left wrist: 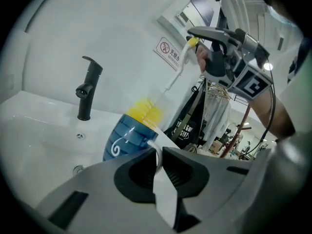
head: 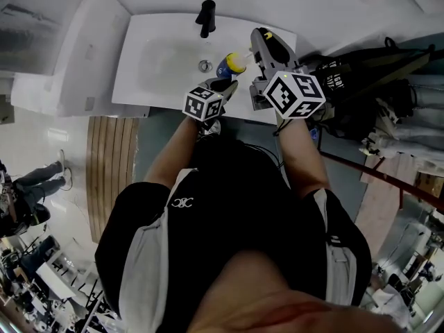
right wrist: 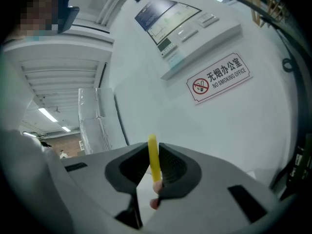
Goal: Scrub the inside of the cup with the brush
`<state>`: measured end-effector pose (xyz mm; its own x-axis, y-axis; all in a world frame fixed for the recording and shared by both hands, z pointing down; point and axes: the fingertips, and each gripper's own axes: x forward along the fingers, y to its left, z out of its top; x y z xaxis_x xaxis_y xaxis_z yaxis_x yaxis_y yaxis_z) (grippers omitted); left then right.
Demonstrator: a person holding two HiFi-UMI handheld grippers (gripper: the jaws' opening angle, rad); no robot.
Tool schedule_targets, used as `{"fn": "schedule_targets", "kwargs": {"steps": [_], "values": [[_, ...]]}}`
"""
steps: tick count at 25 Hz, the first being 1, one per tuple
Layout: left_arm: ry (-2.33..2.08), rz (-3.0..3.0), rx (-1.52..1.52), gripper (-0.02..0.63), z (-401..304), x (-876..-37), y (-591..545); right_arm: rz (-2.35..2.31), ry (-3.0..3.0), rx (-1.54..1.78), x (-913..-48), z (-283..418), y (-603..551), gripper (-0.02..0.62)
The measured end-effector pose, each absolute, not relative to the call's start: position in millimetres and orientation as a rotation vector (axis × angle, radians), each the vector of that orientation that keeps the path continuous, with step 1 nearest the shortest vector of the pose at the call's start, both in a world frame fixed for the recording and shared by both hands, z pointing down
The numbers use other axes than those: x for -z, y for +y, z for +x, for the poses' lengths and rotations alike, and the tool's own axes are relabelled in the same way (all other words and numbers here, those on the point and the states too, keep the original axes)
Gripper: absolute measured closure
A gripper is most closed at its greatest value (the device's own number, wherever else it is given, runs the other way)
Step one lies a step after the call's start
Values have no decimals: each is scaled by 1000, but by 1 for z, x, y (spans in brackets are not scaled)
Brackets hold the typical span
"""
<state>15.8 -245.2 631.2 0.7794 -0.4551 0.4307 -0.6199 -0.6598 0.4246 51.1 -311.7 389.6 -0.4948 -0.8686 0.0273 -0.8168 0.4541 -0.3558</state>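
A blue cup (left wrist: 124, 138) with a white swirl hangs tilted over the white sink (left wrist: 34, 140). My left gripper (left wrist: 159, 162) is shut on the cup's white handle. The yellow bristles of the brush (left wrist: 144, 110) sit in the cup's mouth, and its thin pale stem runs up to my right gripper (left wrist: 195, 35). In the right gripper view the yellow end of the brush handle (right wrist: 153, 155) stands pinched in my right gripper (right wrist: 155, 167). In the head view the cup (head: 225, 66) is over the basin's right part, with the left gripper (head: 225, 85) just below it and the right gripper (head: 262, 40) to its right.
A black faucet (head: 206, 16) stands at the back of the sink (head: 159, 54), with the drain (head: 205, 66) just left of the cup. A no-smoking sign (right wrist: 219, 77) hangs on the white wall. Dark bags (head: 361, 82) pile at the right; a wooden mat (head: 111, 165) lies on the floor at the left.
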Motion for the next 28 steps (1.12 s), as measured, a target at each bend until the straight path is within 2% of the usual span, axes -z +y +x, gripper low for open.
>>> {"fn": "schedule_targets", "kwargs": {"steps": [8, 15, 23, 28], "values": [[-766, 2456, -303, 555, 18, -612, -248, -1527, 2493, 650, -419, 57, -327, 541], [-842, 2426, -288, 555, 2, -612, -261, -1268, 2624, 821, -418, 41, -307, 529], [-1021, 2369, -131, 557, -36, -589, -298, -1398, 2761, 1044, -451, 86, -306, 546], [-1067, 2446, -206, 557, -37, -584, -298, -1526, 2614, 1065, -458, 109, -334, 537]]}}
